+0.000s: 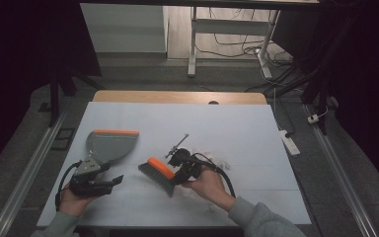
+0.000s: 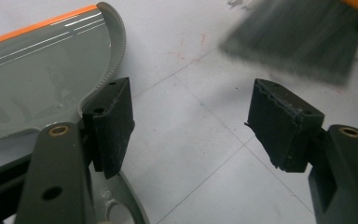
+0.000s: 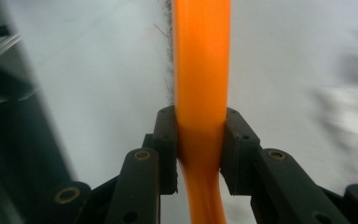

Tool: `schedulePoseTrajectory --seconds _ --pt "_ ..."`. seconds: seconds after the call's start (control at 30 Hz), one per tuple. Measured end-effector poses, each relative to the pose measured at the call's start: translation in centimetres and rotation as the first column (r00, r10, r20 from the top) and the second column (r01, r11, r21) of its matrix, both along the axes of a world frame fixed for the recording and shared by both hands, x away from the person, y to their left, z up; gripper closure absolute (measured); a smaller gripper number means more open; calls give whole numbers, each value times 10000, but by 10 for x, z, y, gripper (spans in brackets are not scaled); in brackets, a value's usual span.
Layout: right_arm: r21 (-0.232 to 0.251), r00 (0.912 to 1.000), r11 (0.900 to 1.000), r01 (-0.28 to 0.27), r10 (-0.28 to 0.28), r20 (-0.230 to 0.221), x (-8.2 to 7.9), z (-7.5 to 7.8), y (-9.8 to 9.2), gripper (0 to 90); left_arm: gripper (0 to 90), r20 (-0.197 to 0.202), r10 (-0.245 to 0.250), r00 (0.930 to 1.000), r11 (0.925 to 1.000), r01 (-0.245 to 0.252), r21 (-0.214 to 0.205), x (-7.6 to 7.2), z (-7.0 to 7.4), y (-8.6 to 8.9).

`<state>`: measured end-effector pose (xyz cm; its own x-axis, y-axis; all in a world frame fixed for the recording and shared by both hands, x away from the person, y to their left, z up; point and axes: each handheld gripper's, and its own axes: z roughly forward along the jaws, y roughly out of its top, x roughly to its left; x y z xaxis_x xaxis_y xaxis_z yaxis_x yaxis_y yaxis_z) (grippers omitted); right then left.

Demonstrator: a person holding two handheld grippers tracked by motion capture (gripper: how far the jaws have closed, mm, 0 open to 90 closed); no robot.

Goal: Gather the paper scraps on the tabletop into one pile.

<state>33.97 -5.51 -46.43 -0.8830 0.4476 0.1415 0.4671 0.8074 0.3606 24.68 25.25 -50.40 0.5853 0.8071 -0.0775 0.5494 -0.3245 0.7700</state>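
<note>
The right gripper (image 1: 180, 175) is clamped on the brush (image 1: 159, 174): in the right gripper view its two black pads press either side of the orange handle (image 3: 200, 93), which runs straight away from the jaws, with a fringe of grey bristles (image 3: 168, 56) showing along the handle's left edge. From the high view the brush juts out ahead of this gripper toward the other hand, bristles down toward the white table (image 1: 237, 128).

The left gripper (image 1: 109, 183) has its jaws standing well apart with nothing between them but bare table. In the left gripper view the grey dustpan (image 2: 37, 79), with its orange front lip (image 2: 42, 24), lies just beyond and beside the left-hand jaw, whose tip sits near the pan's curved rim; whether they touch I cannot tell. The blurred brush bristles (image 2: 298, 42) hang ahead of the right-hand jaw, apart from it.

Behind the right gripper lies some crumpled white material (image 1: 217, 160).
</note>
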Motion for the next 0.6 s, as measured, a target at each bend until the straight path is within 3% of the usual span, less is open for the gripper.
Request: schedulePoseTrajectory --seconds 0.03,0.13,0.27,0.43,0.53,0.6 --pt "-174 9993 9998 122 -116 352 5 2 -6 703 319 -7 3 10000 10000 -3 -11 0 0 0" --pt "-90 9916 9947 1025 -1015 799 19 9 -26 703 319 -28 -30 10000 10000 30 -18 0 -1 -1" --pt "802 9870 9874 1364 -1424 744 23 28 -50 703 319 -58 -58 10000 10000 58 27 1 -1 -2" --pt "1045 9894 9913 802 -919 1128 12 52 -64 703 320 -57 -56 10000 10000 56 14 1 -1 -3" --pt "1041 9963 9945 105 -193 839 1 51 -66 703 320 -43 -113 9999 9999 113 -13 0 0 -4" --pt "735 9972 9963 -439 391 644 -9 44 -64 703 321 -19 -91 10000 10000 91 -18 0 0 -3"
